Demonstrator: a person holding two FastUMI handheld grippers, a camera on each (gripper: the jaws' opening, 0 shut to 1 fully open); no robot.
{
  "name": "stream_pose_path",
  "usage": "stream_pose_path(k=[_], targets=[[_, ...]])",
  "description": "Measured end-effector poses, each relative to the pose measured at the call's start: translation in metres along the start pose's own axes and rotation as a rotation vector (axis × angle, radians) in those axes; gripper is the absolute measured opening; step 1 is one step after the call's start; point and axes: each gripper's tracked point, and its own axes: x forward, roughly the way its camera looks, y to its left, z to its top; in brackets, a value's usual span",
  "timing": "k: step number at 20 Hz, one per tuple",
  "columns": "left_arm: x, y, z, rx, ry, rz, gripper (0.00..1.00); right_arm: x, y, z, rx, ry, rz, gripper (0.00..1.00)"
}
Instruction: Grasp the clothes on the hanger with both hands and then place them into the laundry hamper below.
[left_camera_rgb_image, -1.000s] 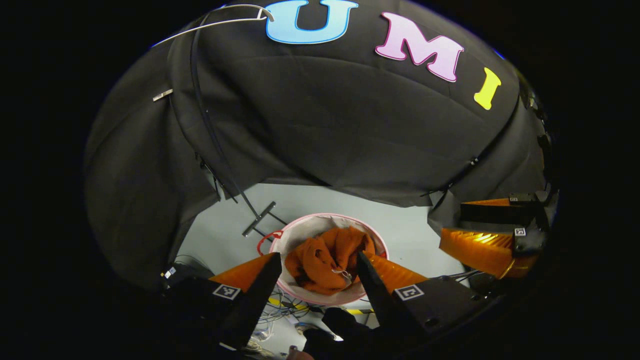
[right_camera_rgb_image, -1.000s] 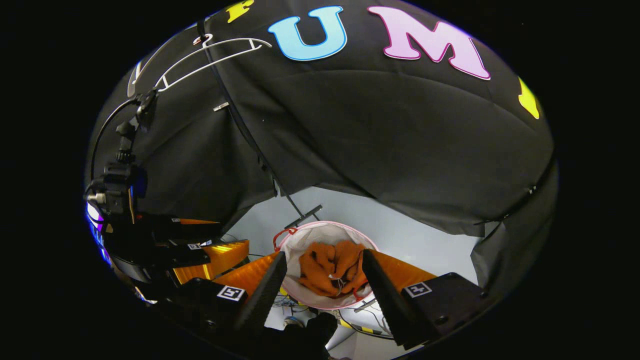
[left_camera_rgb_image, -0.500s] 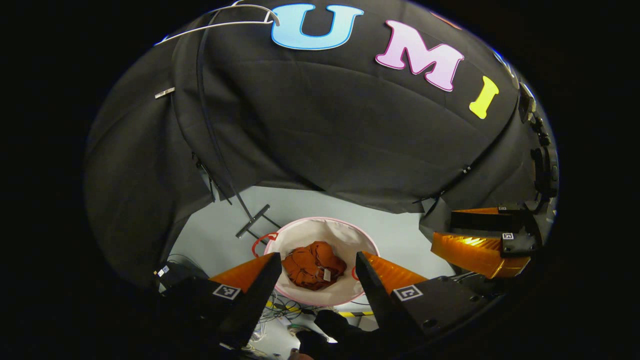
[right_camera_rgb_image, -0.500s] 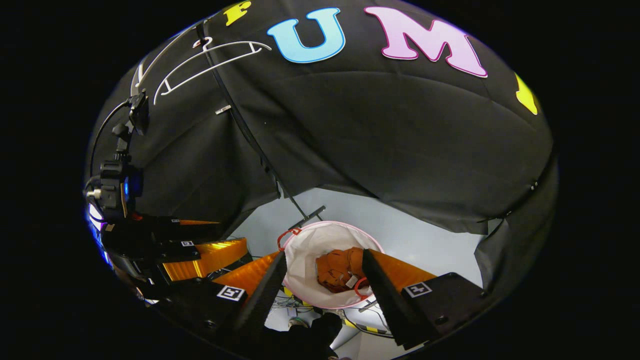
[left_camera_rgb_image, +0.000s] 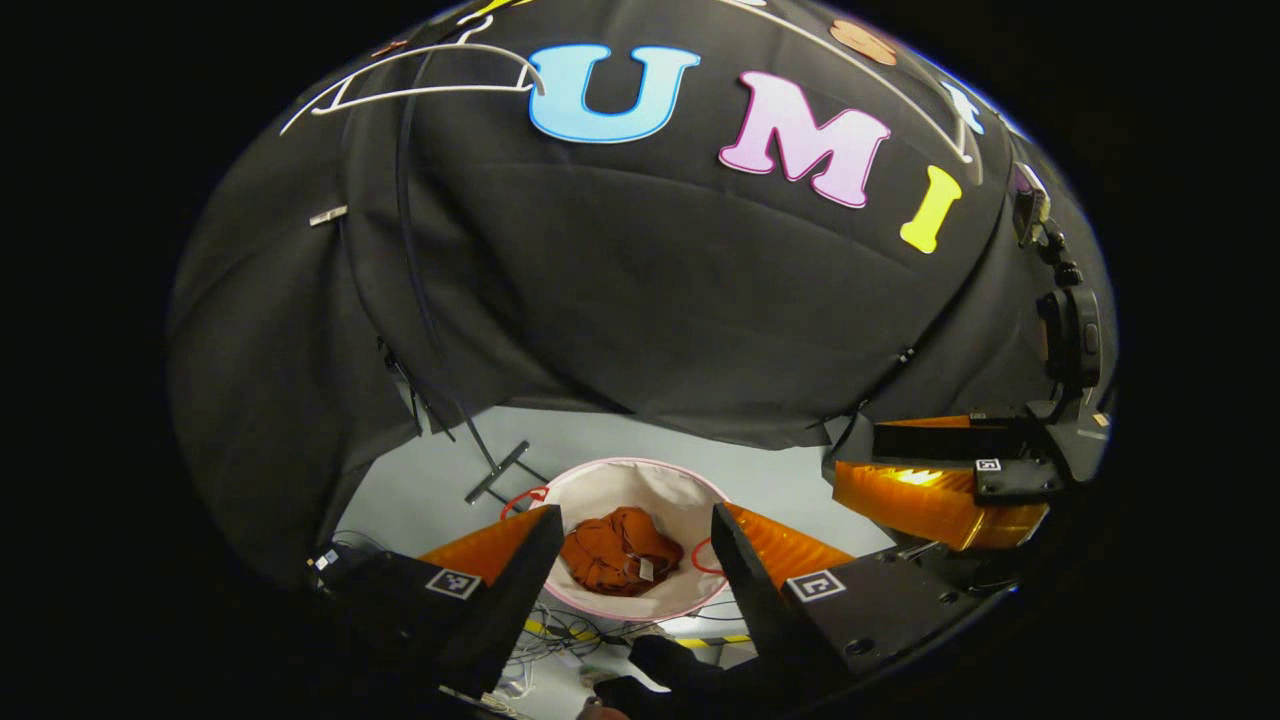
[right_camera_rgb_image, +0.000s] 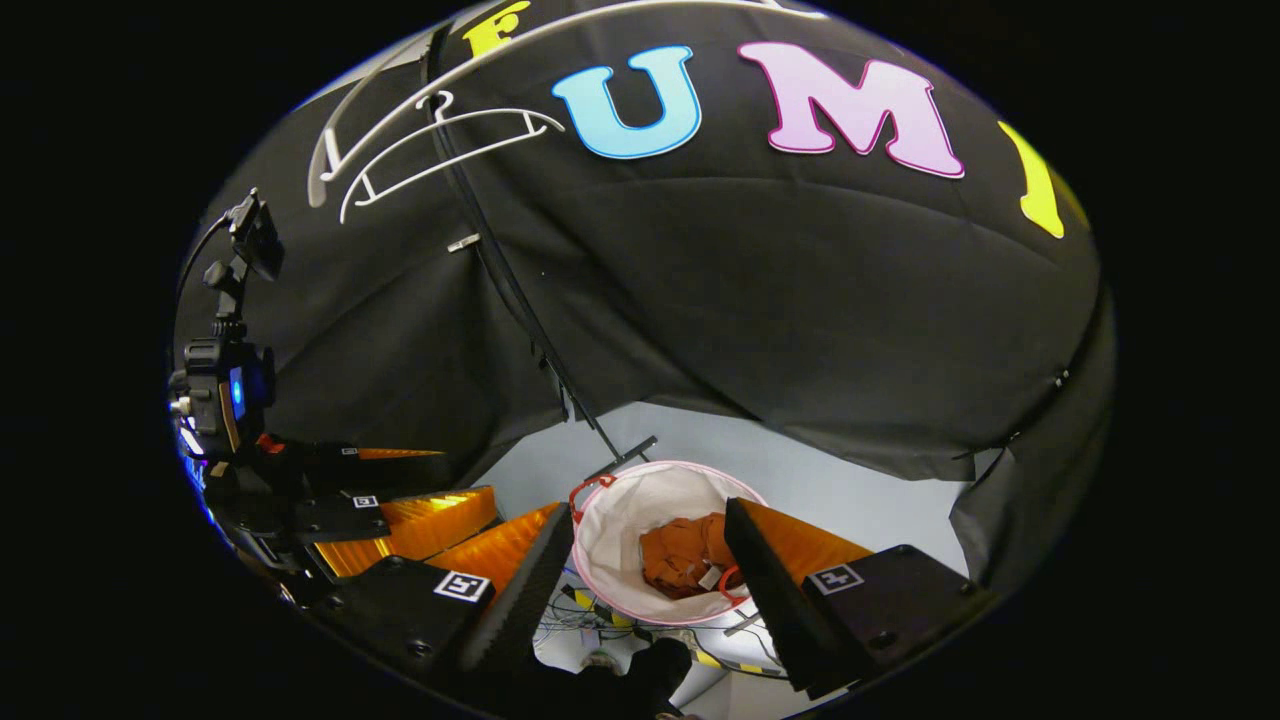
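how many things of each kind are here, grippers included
orange two-finger grippers: 2, the left gripper and the right gripper, both open
white round fabric laundry hamper: 1
crumpled orange garment in the hamper: 1
bare white wire hanger: 1
total: 5

Orange clothes (left_camera_rgb_image: 620, 548) in hamper (left_camera_rgb_image: 672, 489), left gripper (left_camera_rgb_image: 632, 560) jaws apart
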Motion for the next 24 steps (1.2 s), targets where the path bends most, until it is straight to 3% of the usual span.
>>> stream_pose_path(k=[8,16,20,21,24], targets=[[-0.102,0.0,0.021,0.089,-0.19,-0.072,0.95,-0.088,0.054,0.021,-0.046,-0.226,-0.065,0.99],[-0.242,0.007,0.049,0.193,-0.489,-0.15,0.94,-0.218,0.124,0.052,-0.101,-0.566,-0.148,0.99],[-0.309,0.017,0.06,0.192,-0.675,-0.195,0.94,-0.282,0.162,0.069,-0.092,-0.728,-0.158,0.98],[-0.327,0.017,0.063,0.188,-0.718,-0.211,0.9,-0.296,0.168,0.071,-0.093,-0.763,-0.167,0.98],[-0.36,0.015,0.074,0.188,-0.794,-0.239,0.9,-0.333,0.178,0.073,-0.104,-0.836,-0.207,0.99]])
